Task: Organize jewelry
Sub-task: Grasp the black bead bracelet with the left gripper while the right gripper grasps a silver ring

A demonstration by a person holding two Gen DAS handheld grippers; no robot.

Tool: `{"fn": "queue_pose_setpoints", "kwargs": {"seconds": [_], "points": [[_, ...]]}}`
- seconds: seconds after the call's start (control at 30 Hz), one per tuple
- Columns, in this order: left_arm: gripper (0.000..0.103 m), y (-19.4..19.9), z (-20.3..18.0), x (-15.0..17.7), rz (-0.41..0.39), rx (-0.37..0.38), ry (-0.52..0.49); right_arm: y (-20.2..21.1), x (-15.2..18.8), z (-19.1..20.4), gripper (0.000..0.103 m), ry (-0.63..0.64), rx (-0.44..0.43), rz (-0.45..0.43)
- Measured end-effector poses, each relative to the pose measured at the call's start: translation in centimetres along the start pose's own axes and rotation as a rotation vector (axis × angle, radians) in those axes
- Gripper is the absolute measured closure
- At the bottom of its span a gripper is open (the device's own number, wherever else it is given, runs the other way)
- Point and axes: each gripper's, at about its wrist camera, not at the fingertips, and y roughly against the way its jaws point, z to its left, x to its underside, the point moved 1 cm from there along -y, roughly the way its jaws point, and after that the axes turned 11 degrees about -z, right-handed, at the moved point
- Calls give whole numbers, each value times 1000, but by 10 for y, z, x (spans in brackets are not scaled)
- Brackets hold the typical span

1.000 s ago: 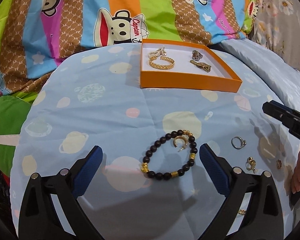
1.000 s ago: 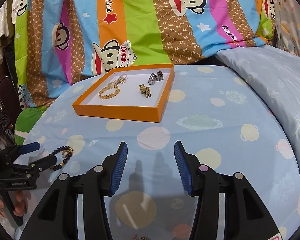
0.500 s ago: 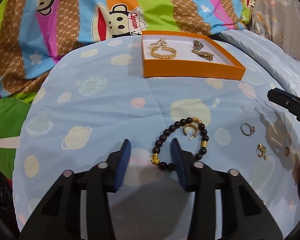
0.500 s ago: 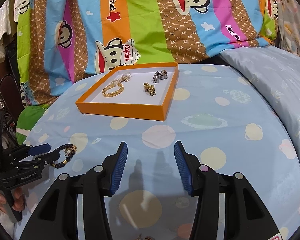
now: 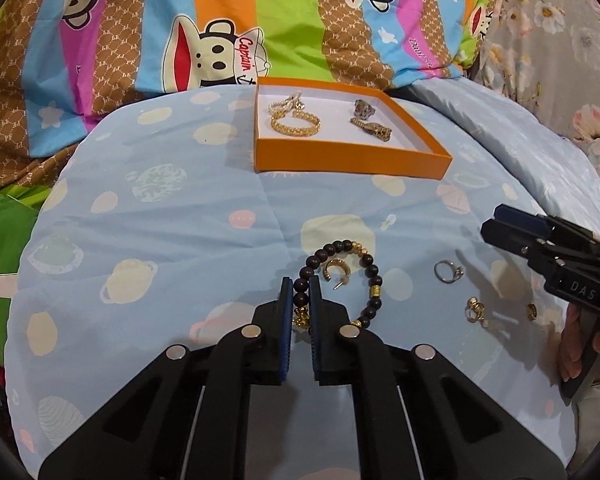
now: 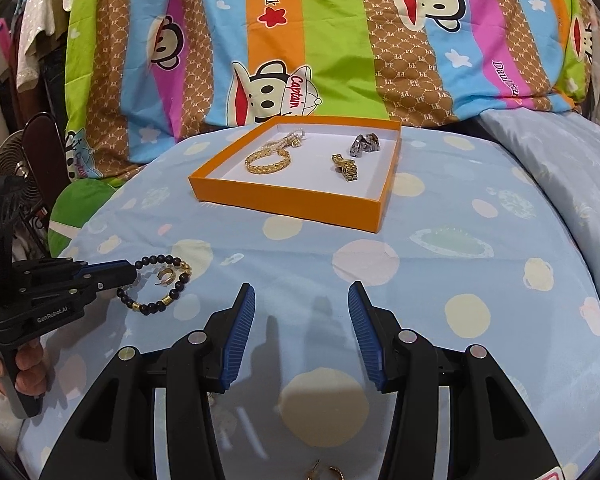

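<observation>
A bracelet of dark and gold beads (image 5: 370,270) lies on the pale blue quilt, with a gold ear cuff (image 5: 336,272) inside its loop. My left gripper (image 5: 300,294) is shut on the bracelet's near left side; it also shows in the right wrist view (image 6: 130,274), with the bracelet (image 6: 160,304) beside it. My right gripper (image 6: 302,308) is open and empty above the quilt. The orange tray (image 5: 352,160) at the back holds a gold chain bracelet (image 5: 296,123), a pearl piece and two dark metal pieces. In the right wrist view the tray (image 6: 296,202) stands ahead.
A silver ring (image 5: 448,272), a gold earring (image 5: 475,309) and a small gold piece (image 5: 532,311) lie on the quilt right of the bracelet. The right gripper's body (image 5: 556,256) hangs over them. A striped cartoon blanket (image 5: 260,20) rises behind. Gold pieces (image 6: 324,472) lie under my right gripper.
My left gripper has closed from wide open onto the left side of the beaded bracelet. The right gripper stays open and has barely moved.
</observation>
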Motion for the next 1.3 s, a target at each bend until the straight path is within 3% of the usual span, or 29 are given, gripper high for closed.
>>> {"fn": "queue_pose_setpoints", "kwargs": {"seconds": [0.5, 0.6, 0.77, 0.97, 1.3], "points": [[96, 6, -7, -4, -35, 8, -14, -14, 13, 39, 55, 156, -67, 81], [96, 5, -8, -4, -32, 12, -18, -17, 15, 42, 58, 161, -73, 97], [96, 5, -10, -3, -32, 14, -19, -26, 18, 45, 79, 168, -76, 140], [96, 5, -10, -3, -32, 12, -21, -26, 18, 46, 84, 169, -76, 144], [96, 7, -13, -4, -43, 22, -26, -21, 15, 40, 84, 140, -71, 116]]}}
